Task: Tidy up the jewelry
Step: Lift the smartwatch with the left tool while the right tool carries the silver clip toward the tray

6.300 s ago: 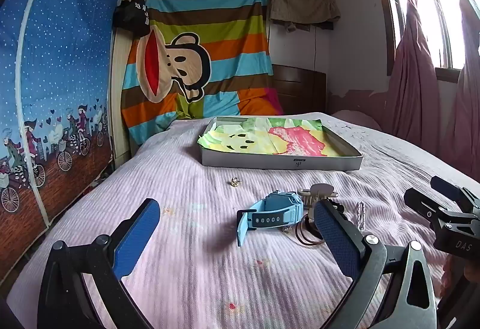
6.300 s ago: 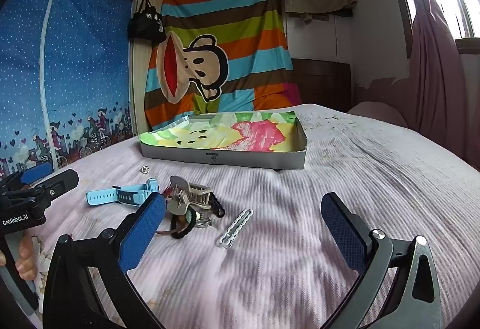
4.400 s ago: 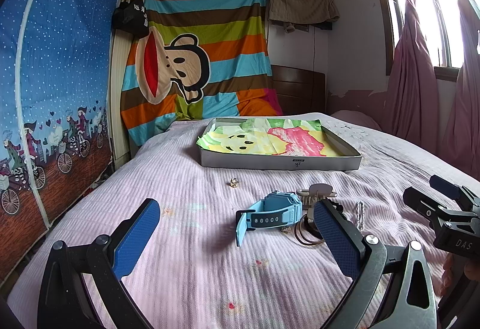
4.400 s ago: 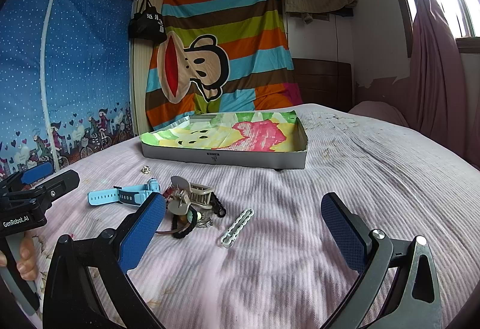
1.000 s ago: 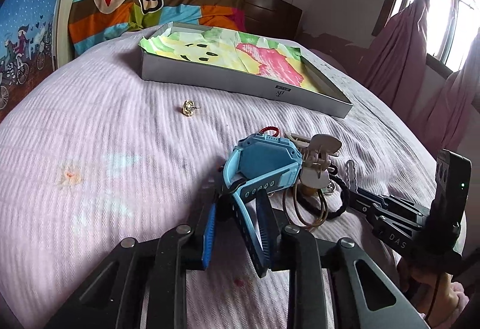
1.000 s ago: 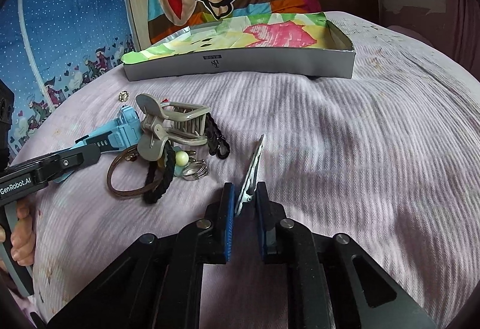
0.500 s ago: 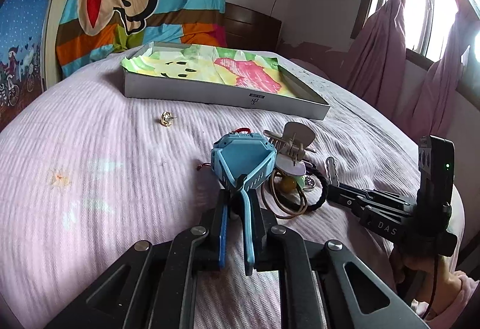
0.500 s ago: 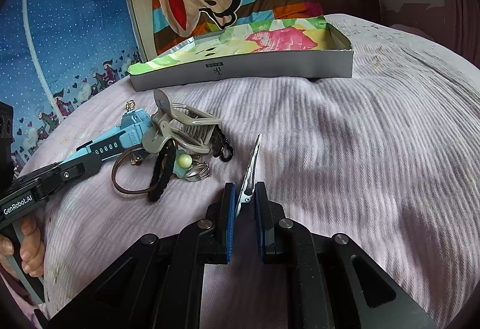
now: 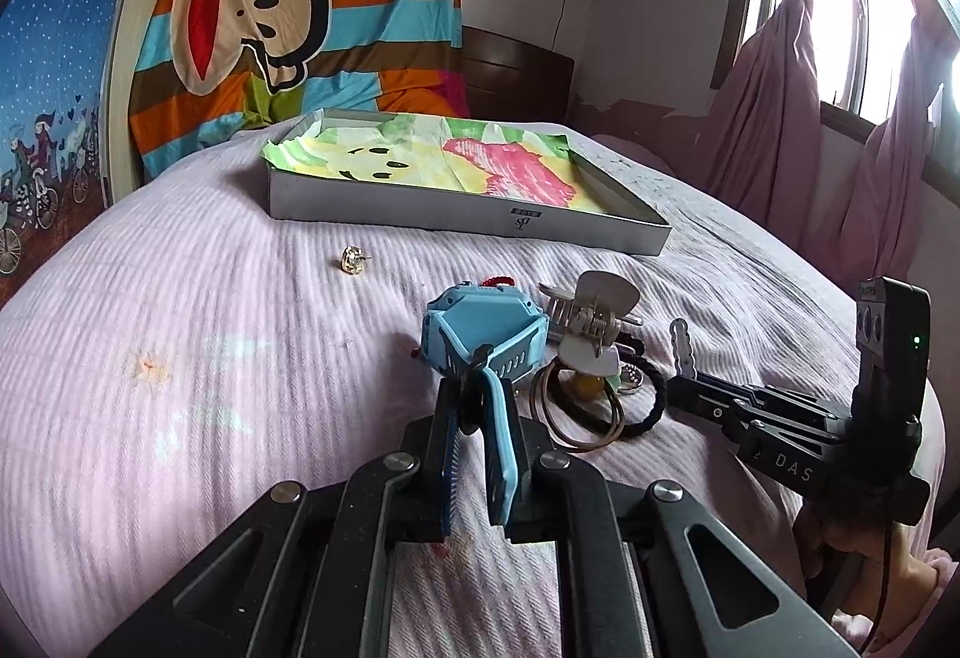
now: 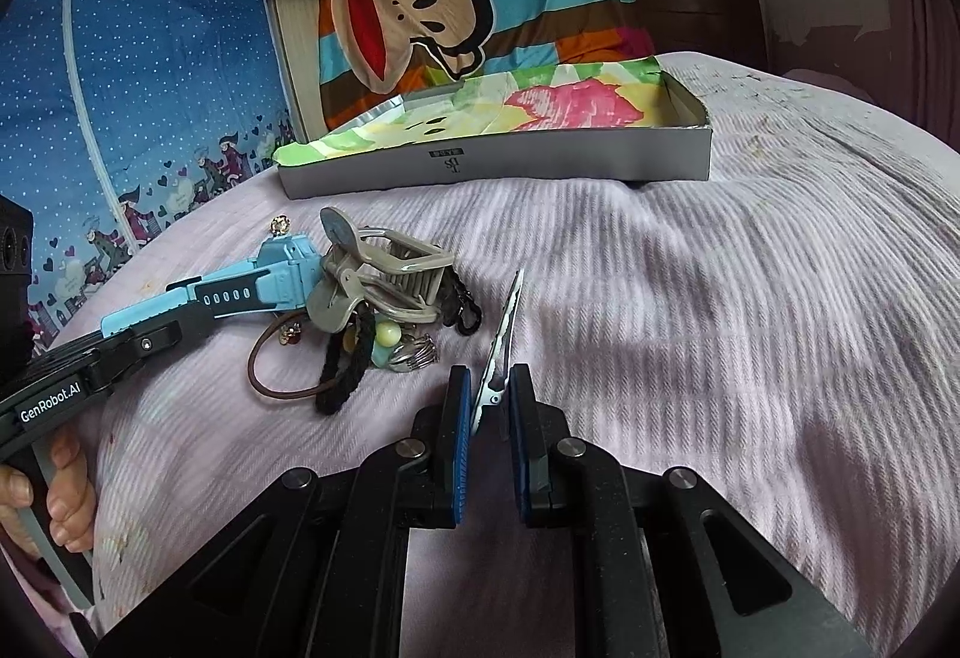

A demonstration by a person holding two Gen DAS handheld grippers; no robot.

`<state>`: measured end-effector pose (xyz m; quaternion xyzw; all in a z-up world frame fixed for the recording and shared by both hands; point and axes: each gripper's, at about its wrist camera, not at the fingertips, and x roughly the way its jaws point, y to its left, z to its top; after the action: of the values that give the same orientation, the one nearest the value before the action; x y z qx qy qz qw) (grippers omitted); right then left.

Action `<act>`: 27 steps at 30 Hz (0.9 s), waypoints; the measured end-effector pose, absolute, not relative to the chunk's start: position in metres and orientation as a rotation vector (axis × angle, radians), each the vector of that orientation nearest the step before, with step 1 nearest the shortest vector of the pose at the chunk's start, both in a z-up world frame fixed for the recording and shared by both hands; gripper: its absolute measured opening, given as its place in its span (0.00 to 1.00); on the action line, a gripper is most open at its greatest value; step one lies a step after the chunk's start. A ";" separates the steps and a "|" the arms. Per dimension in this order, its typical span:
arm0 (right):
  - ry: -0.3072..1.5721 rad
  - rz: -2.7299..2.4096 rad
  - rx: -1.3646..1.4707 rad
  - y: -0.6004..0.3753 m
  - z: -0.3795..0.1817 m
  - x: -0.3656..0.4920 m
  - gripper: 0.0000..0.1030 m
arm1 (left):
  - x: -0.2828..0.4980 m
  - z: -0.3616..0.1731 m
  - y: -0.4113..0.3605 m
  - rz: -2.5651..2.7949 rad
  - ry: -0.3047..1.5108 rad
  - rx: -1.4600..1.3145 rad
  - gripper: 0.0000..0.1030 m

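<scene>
A: Why is the left gripper (image 9: pixel 477 421) pinching only the strap?

B: The strap is the thin part of the blue watch (image 9: pixel 483 337), so the jaws can clamp together on it; the case is probably too bulky. The watch body sticks out ahead of the fingertips, at the edge of the pile on the bed (image 9: pixel 180 310).

A: And the right gripper (image 10: pixel 489 400)?

B: Clamped on one end of the silver hair clip (image 10: pixel 503 334). The clip is flat, so it is held edge-on and points forward, clear of the claw clip (image 10: pixel 384 268) and the hair ties (image 10: pixel 336 370) just to its left.

A: So both are loaded at once?

B: Yes, I'd guess to carry two pieces over in one trip. The tray (image 9: pixel 420 211) sits further up the bed, lined with bright paper and, as far as I can see, holding nothing yet.

A: What stays behind?

B: The claw clip, the ties, a ring and some beads in the heap, and a small gold earring (image 9: pixel 353 260) lying apart nearer the tray.

A: Any risk?

B: The watch lies touching the claw clip, so lifting it may drag the pile. A slow, straight lift seems wise.
</scene>
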<state>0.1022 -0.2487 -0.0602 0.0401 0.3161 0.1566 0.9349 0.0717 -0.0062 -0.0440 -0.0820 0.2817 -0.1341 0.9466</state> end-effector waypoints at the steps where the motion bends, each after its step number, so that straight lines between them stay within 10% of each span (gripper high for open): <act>1: 0.650 0.321 0.086 -0.249 -0.059 0.103 0.11 | 0.072 -0.043 -0.006 -0.272 0.575 -0.168 0.09; 27: 0.618 0.427 0.110 -0.255 -0.037 0.120 0.11 | 0.093 -0.009 -0.001 -0.271 0.555 -0.195 0.04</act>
<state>0.1204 -0.2546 -0.0372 0.0539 0.3016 0.2084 0.9288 0.0932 -0.0010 -0.0091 -0.0956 0.2727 -0.1333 0.9480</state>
